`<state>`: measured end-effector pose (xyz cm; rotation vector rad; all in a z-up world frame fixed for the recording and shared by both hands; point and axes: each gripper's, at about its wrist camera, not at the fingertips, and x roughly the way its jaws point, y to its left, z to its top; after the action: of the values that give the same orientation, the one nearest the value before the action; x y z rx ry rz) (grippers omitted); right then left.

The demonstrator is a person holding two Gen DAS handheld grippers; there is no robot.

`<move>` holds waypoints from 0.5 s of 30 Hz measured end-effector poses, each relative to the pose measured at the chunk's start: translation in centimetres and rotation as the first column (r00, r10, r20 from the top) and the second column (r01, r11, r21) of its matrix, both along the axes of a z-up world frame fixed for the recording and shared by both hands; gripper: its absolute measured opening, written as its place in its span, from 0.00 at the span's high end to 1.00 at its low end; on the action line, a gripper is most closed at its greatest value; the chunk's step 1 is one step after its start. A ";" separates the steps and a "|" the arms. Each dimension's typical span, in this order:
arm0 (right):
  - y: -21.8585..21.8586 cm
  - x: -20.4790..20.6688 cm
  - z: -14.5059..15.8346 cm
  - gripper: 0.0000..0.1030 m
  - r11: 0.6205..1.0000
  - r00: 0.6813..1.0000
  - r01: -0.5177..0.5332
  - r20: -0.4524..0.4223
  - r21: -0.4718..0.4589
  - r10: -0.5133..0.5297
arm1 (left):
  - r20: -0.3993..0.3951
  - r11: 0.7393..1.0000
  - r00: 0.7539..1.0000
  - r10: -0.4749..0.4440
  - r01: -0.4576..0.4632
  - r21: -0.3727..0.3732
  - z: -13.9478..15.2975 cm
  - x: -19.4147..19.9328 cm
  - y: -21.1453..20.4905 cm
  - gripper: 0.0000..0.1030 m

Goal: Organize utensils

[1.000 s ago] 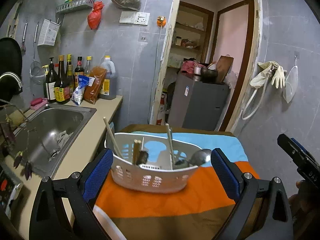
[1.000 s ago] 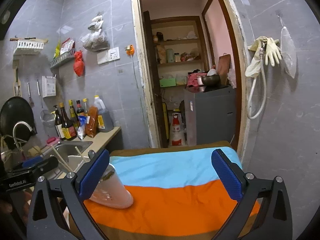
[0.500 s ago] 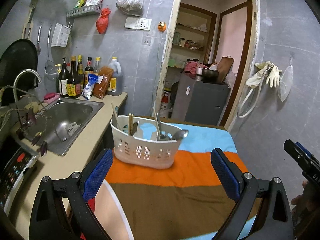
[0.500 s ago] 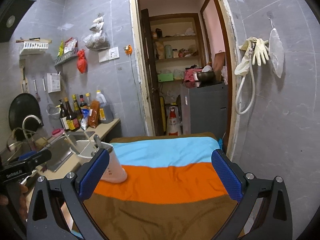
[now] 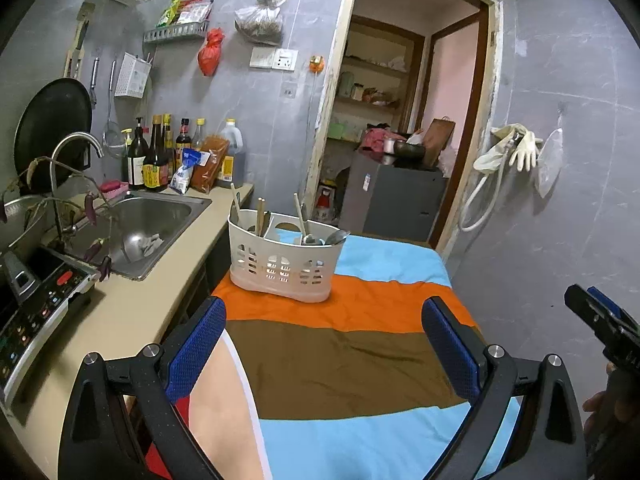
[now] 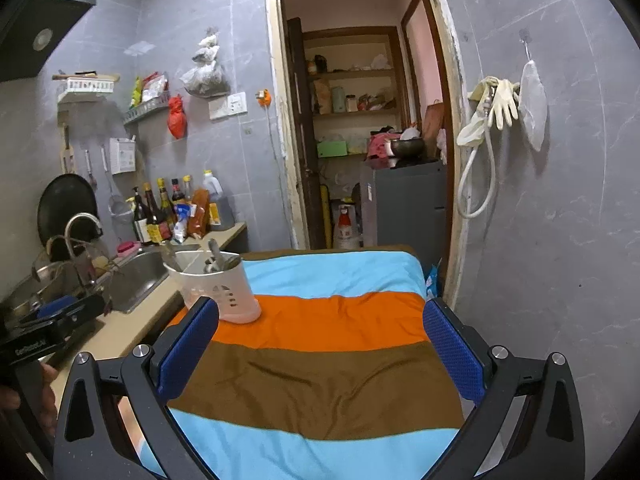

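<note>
A white plastic utensil basket stands upright on the orange stripe of a striped cloth that covers the desk, near the cloth's far left edge and just beside the kitchen counter. Inside the basket, wooden chopsticks stick up from the left compartment, and a metal ladle and other handles lean in the right one. The lower parts of all the utensils are hidden behind the basket wall, and they are too crowded to count.

The left tool hangs above the brown stripe, its blue-padded fingers spread wide with nothing between them. The right tool is likewise wide apart and empty, over the same brown stripe. Both tools are well apart from the basket. From the left wrist view, the right tool shows only as a dark edge at the far right, cut off by the frame, with part of a hand below it.

The cloth between the tools and the basket is open. A pale shape at the bottom left of the left wrist view is cut off and hard to identify. Left of the desk sits a steel sink with bottles behind it.
</note>
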<state>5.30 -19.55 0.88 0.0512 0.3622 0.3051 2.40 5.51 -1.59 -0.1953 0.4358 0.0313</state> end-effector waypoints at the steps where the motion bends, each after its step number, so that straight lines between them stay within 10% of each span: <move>1: 0.0 -0.4 0.0 0.00 1.000 1.000 -0.001 0.006 -0.001 0.001 | 0.009 1.000 1.000 -0.003 0.003 -0.003 0.1 -0.2 -0.1 0.07; 15: 0.1 -3.1 0.1 0.00 1.000 0.999 0.004 0.047 -0.014 -0.003 | 0.055 0.999 0.998 -0.023 0.021 0.032 0.3 -3.2 -1.7 0.07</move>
<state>2.16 -19.45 0.93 0.0307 0.3172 0.2994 -0.81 3.81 -1.24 -0.1599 0.3822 0.0115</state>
